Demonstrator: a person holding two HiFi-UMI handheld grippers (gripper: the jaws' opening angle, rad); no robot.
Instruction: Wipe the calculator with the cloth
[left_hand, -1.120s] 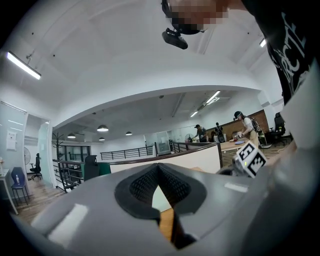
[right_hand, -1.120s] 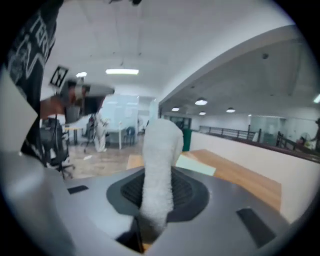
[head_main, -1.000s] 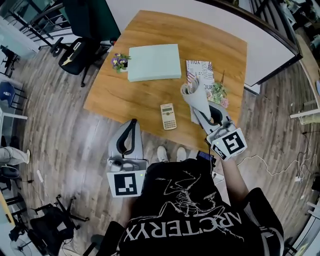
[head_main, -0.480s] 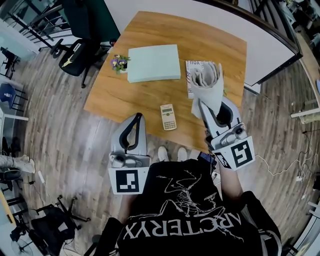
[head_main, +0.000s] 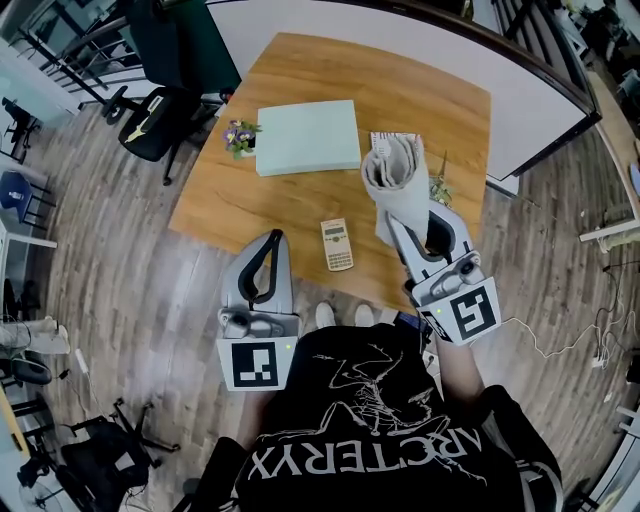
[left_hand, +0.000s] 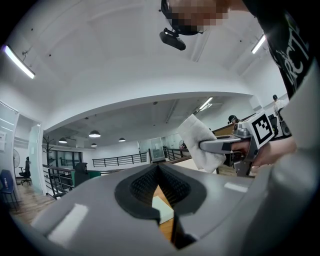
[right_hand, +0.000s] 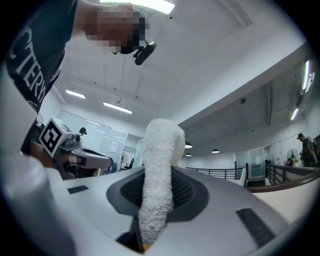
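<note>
- Plainly, the calculator (head_main: 336, 244) lies flat on the table (head_main: 420, 90), close to the edge nearest the person. It is apart from both tools and roughly between them.
- The right tool (head_main: 397, 226) is raised over the table's right side. Its jaws pinch a white cloth (head_main: 393, 175), which stands up past the tips in a thick rolled bunch.
- In the right gripper view the cloth fills the gap between the ribbed pads from bottom to top.
- The left tool (head_main: 272, 238) is held over the wooden floor (head_main: 130, 250), with its tips near the table's front edge and left of the calculator. Its jaws are pressed together with nothing between them.
- A pale green pad (head_main: 307, 137) lies farther back on the table, beyond the calculator.
- A small pot of purple flowers (head_main: 238, 133) stands just beside the pad's left edge.
- A printed booklet (head_main: 383, 138) lies partly hidden under the raised cloth, and a second little plant (head_main: 438, 190) sits just right of the cloth.
- A black office chair (head_main: 155, 110) stands on the floor off the table's left corner.
</note>
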